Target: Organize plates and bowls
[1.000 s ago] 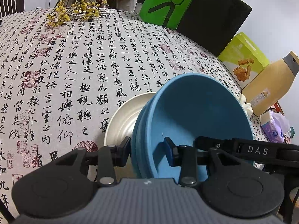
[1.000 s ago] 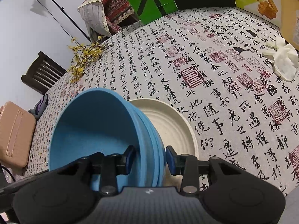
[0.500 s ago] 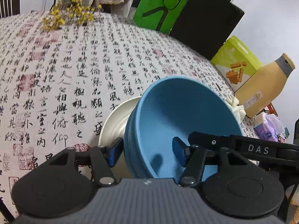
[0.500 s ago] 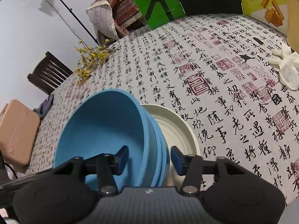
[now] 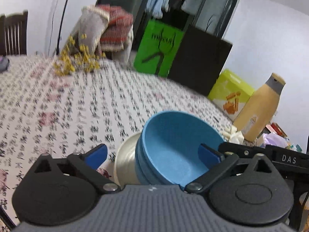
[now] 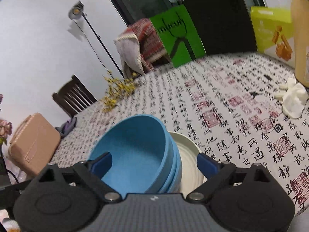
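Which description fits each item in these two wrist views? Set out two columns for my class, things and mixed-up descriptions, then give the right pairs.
Things:
1. bowls
2. plate
3. bottle
4. flowers

Descriptions:
A. yellow, lying on the tablecloth
B. blue, nested in a stack
C. tan with a grey cap
D. cream, under the stack

Pairs: 1-B, 2-D, 3-C, 4-A
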The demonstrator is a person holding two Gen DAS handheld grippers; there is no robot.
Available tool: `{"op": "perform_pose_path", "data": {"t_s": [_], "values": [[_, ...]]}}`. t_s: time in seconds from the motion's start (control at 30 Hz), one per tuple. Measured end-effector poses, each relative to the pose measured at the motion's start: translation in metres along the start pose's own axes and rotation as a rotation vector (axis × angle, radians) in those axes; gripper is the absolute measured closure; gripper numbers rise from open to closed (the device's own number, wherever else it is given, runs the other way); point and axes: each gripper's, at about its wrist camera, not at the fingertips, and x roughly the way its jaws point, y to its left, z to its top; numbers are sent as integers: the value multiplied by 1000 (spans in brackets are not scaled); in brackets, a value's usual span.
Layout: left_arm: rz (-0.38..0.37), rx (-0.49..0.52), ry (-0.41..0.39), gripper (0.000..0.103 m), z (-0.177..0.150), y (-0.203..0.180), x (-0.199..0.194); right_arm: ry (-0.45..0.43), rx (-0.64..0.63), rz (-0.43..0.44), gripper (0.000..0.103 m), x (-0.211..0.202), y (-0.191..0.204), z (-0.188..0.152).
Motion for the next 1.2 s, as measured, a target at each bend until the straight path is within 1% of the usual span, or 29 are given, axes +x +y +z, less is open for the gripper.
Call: {"op": "perform_pose_path", "data": {"t_s": [0.07, 0.2, 0.27, 0.37, 0.5, 0.57, 0.63, 0.73, 0.83, 0.93, 1.03, 1.2], "values": [[1, 15, -43, 0, -6, -1, -12, -34, -19, 7, 0, -8, 1, -7], [-1, 22, -107, 0, -23, 0, -31, -107, -86, 16, 0, -28, 7, -25], [11, 36, -133, 0, -33, 0, -39, -146, -108, 23, 0, -39, 9, -36], [44, 51, -192, 0, -52, 0, -54, -212, -148, 11, 0, -54, 13, -53], [98, 101, -259, 0, -75, -2, -73, -294, -203, 4, 0, -74, 16, -78], [115, 118, -266, 0, -85, -3, -82, -320, -217, 3, 0, -83, 17, -91], [116, 133, -268, 0, -95, -3, -90, -344, -219, -12, 0, -89, 17, -103], [132, 161, -293, 0, -112, -4, -104, -369, -230, -26, 0, -98, 18, -121], [135, 200, -318, 0, -130, -7, -116, -381, -235, -28, 0, -105, 19, -139], [132, 214, -337, 0, -146, -8, -128, -391, -260, -33, 0, -115, 23, -158], [136, 229, -332, 0, -160, -10, -136, -408, -281, -57, 0, -125, 25, -177], [149, 223, -328, 0, -185, -8, -148, -415, -294, -70, 0, -138, 27, -201]]}}
